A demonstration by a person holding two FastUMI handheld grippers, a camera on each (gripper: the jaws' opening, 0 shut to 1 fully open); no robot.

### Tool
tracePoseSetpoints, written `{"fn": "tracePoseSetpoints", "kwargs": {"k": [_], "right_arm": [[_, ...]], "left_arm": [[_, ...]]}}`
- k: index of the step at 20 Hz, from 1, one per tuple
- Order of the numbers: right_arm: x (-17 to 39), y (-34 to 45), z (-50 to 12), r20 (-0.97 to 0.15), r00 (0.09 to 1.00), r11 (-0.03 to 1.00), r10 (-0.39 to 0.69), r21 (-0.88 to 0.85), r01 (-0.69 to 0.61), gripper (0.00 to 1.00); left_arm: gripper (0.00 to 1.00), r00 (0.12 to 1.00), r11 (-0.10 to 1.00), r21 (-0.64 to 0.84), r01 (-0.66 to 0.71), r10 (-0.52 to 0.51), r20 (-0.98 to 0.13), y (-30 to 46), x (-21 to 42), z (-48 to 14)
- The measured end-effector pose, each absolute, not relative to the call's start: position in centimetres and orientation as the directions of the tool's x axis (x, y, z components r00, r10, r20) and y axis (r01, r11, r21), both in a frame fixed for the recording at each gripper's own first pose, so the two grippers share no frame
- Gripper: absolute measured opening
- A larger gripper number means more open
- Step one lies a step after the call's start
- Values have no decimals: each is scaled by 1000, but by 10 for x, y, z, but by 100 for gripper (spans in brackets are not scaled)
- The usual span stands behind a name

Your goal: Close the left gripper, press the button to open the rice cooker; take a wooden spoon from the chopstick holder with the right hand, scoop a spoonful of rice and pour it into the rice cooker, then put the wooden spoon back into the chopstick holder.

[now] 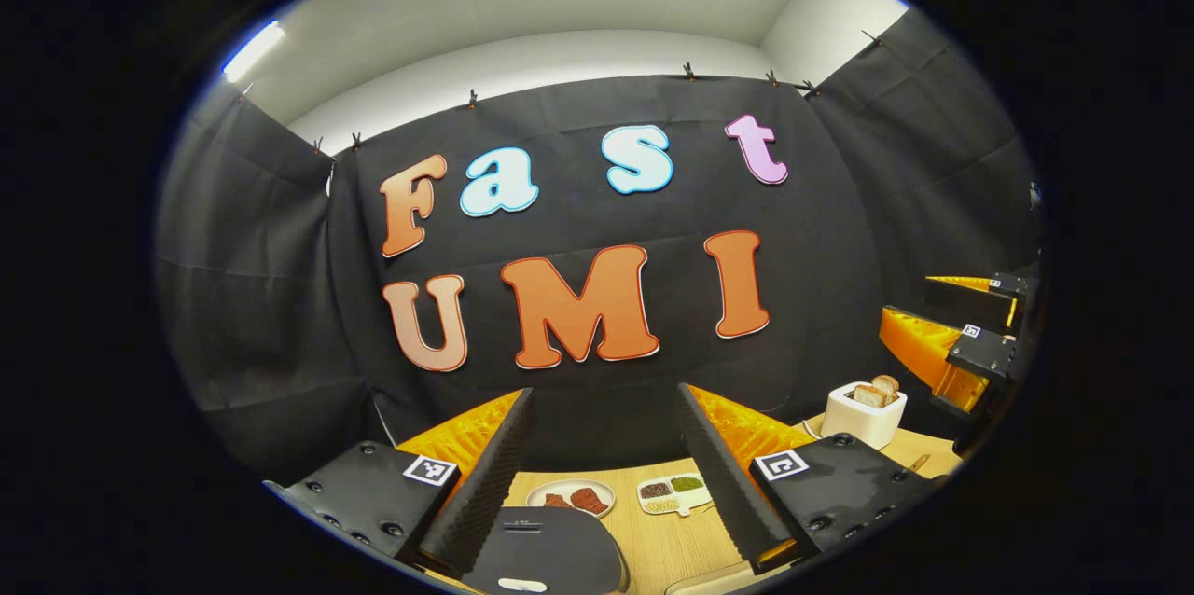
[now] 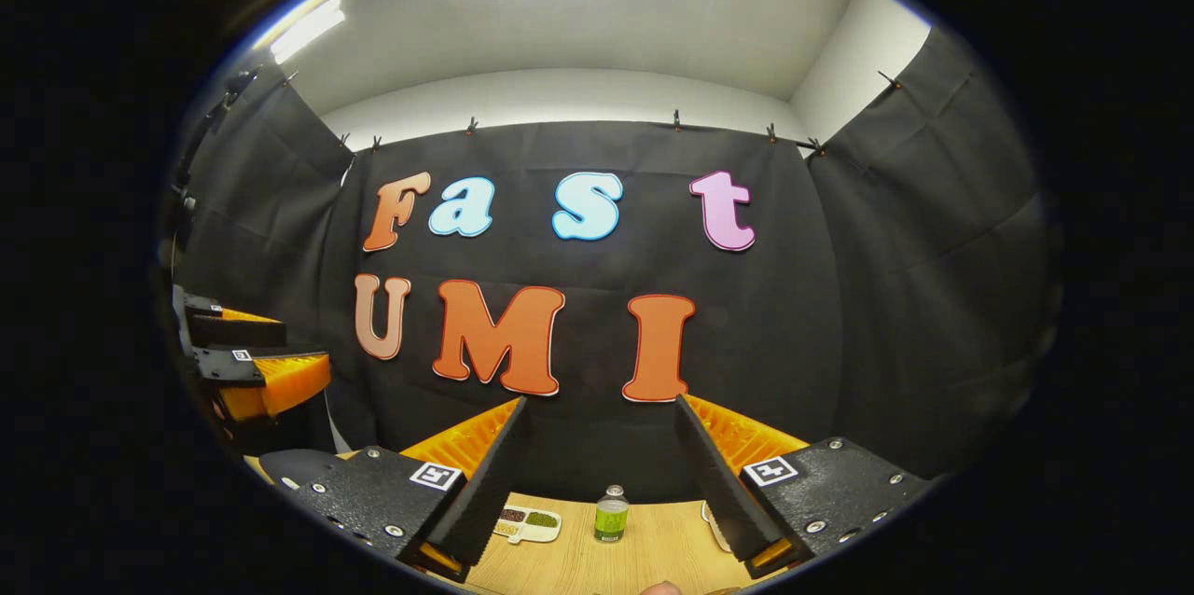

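Left tongs [image 1: 604, 464] spread wide, nothing between fingers, held above table [image 1: 653, 539]. Rice cooker [image 1: 546, 550] directly below, dark lid down. Behind it: plate [image 1: 571, 497] holding reddish-brown pieces; white divided dish [image 1: 673, 492] with dark, green and pale grains in separate compartments. White toaster [image 1: 864, 413] far right, bread slices sticking out of top. Right tongs [image 2: 602, 478] likewise wide, empty. Green-liquid bottle [image 2: 611, 515] upright on table ahead. Bottle label too small to read.
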State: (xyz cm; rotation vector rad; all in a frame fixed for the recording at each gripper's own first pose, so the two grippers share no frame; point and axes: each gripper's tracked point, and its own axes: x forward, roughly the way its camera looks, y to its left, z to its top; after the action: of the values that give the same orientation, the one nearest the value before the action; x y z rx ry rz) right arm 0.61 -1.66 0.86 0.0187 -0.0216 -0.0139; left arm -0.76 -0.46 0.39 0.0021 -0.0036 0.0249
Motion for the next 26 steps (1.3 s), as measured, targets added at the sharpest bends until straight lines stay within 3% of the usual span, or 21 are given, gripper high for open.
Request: {"fn": "tracePoseSetpoints", "kwargs": {"k": [2,3,4,5,8,9,10,11,12,15,16,17,19,20,22,26], "right_arm": [[8,-18,9,21,1000,1000,-17,25,17,99],[9,-18,11,22,1000,999,-15,28,14,94],[11,-18,12,23,1000,999,-14,30,13,99],[13,-17,14,27,1000,999,-12,32,11,94],[14,-16,18,38,999,999,-8,41,7,99],[15,-15,19,40,999,999,-6,44,5,94],[15,-14,18,40,999,999,-3,46,2,99],[15,-13,18,39,999,999,-2,49,0,94],[14,-13,17,38,999,999,1,51,-3,99],[15,-16,16,41,999,999,-3,51,1,94],[14,-18,17,40,999,999,-5,51,3,99],[14,-19,16,40,999,999,-5,49,3,94],[14,-21,13,36,999,999,-7,43,5,99],[13,-22,11,33,999,999,-7,39,6,94],[11,-24,9,29,1000,999,-9,35,8,94],[13,-27,6,22,1000,999,-9,39,8,94]], "left_arm": [[100,999,999,5,-44,43,12,0,-9,6],[100,999,999,9,-50,49,13,0,-10,7],[100,999,999,11,-52,52,16,1,-12,8],[100,998,998,12,-55,55,19,1,-13,9],[100,998,998,17,-66,66,20,6,-15,10],[100,997,997,20,-72,72,18,7,-16,9],[94,997,997,22,-77,76,16,9,-17,10],[94,997,996,24,-80,80,14,9,-17,10],[94,996,996,27,-83,83,13,10,-17,10],[94,996,996,29,-87,86,9,11,-16,9],[94,996,996,28,-87,86,5,11,-16,9],[94,996,996,26,-88,88,2,11,-15,7],[94,996,995,22,-93,93,-8,14,-14,4],[94,995,995,18,-97,97,-15,16,-12,4],[100,994,994,8,-105,106,-25,20,-11,1],[100,992,994,0,-112,112,-52,23,-8,-6]]}}
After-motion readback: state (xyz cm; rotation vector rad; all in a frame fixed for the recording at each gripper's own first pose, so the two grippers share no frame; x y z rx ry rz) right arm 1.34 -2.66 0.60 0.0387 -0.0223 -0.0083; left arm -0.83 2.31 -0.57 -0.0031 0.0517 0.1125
